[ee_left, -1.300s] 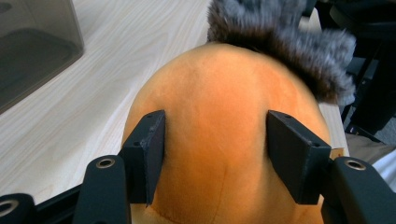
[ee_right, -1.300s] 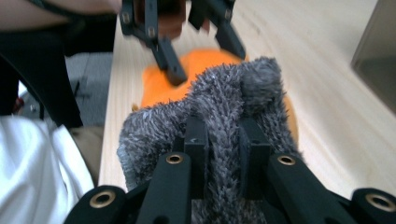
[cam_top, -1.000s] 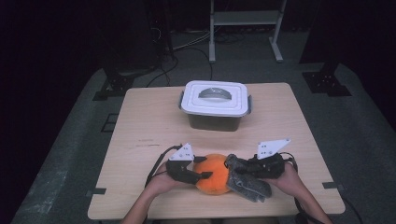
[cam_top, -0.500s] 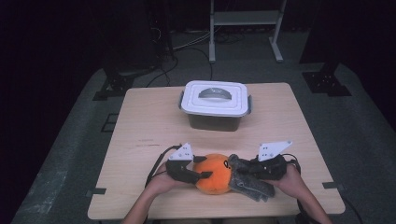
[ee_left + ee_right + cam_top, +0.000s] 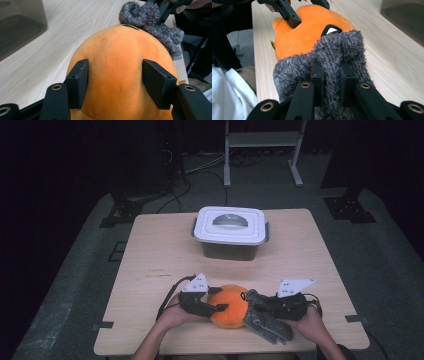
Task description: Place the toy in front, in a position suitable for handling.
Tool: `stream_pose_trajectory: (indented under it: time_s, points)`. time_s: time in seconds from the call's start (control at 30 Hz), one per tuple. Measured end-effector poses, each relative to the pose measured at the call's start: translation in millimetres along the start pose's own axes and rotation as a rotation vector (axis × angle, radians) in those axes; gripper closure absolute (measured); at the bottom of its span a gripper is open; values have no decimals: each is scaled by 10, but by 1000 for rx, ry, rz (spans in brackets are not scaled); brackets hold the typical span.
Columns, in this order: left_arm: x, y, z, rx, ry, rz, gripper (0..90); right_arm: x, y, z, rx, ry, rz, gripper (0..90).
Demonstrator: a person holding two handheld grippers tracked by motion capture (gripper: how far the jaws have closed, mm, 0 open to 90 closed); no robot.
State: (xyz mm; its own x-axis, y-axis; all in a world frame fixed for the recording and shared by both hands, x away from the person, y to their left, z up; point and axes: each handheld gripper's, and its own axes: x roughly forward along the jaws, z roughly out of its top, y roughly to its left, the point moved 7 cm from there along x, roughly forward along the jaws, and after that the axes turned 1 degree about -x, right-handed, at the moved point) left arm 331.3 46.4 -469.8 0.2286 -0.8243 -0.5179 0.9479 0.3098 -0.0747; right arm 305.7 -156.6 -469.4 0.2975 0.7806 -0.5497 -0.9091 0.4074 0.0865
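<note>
- Dark studio floor and cabling ring a pale wooden table, where I work at the near edge with a gripper in each hand.
- My left gripper has its jaws partly apart and pressed against both flanks of an orange plush toy, clamping its rounded body.
- My right gripper is closed almost fully, its jaws pinching a fold of grey fuzzy fabric that sits against the toy's far side from my left hand.
- Seen from above, the plush toy rests on the table between my two grippers, close to the front edge and a little left of centre.
- Its body is smooth, bright orange and dome-shaped; a small black-and-white patch shows near where the grey fabric meets it.
- That grey piece is shaggy and looped, trailing toward my right hand.
- Farther back, well apart from the toy, stands a lidded plastic box with a white lid and grey handle.
</note>
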Motion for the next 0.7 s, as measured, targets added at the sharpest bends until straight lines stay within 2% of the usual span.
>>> stream_pose_trajectory:
  time_s: [0.07,0.13,0.23,0.37,0.57,0.67,0.7]
  points:
    - [3,5,7,6,2,-2,394,-25,37,32,-13,-22,-4,764]
    - [5,8,15,11,2,-5,393,-31,83,107,-26,-58,13,764]
    - [0,-12,23,23,4,-2,390,34,92,119,-46,-42,10,763]
    - [-44,-26,65,36,-7,-21,356,63,34,58,-16,-41,31,765]
    - [-107,-62,88,69,-3,-44,342,38,-69,-54,-8,2,-24,765]
    - [-81,-67,75,74,11,-34,400,18,-58,-19,-15,-8,-31,765]
    - [-69,-59,72,69,12,-29,416,6,-32,15,-34,-16,-34,765]
